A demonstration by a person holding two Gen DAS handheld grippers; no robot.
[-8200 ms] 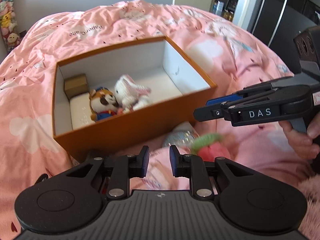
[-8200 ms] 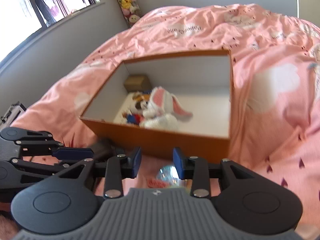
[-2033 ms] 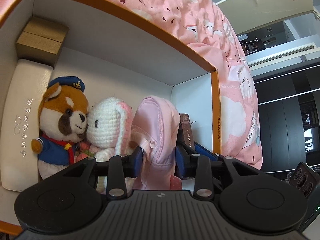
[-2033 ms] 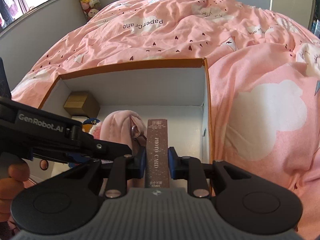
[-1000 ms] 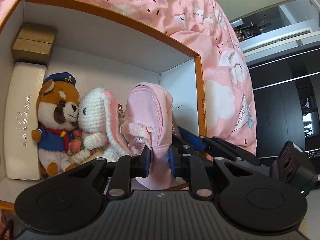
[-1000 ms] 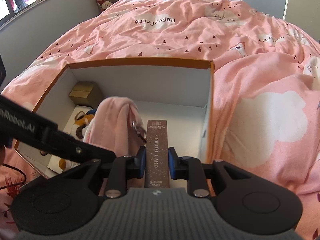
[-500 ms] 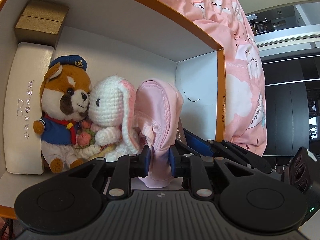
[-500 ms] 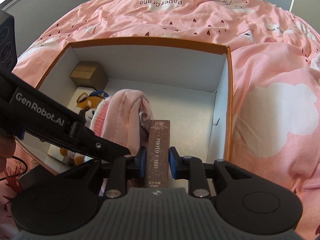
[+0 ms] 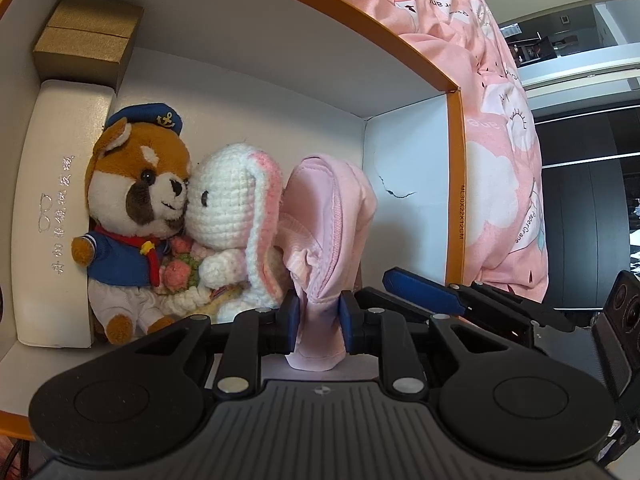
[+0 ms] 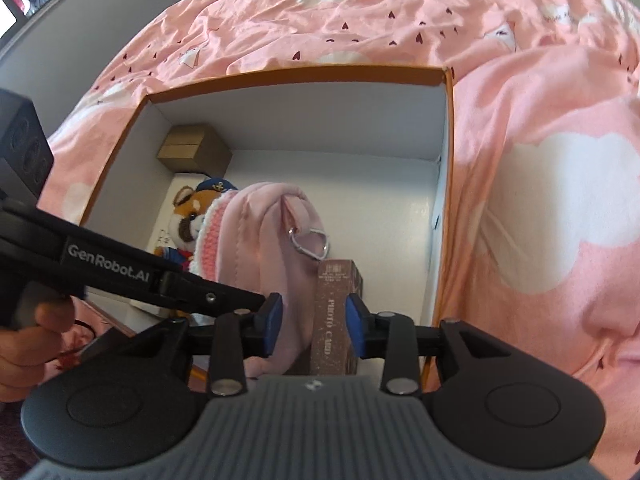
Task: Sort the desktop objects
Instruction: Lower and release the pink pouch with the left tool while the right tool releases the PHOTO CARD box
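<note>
Four things already sit in the orange box (image 9: 456, 92). Left gripper (image 9: 318, 318) clenches the pink pouch (image 9: 332, 216); right gripper (image 10: 314, 322) is opening off the photo-card box (image 10: 334, 320) (standing near-right). Pouch release remains.

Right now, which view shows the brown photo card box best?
The right wrist view: the photo card box stands upright between the right gripper's opening jaws, label readable. In the left wrist view the pink pouch hides nearly all of it.
</note>
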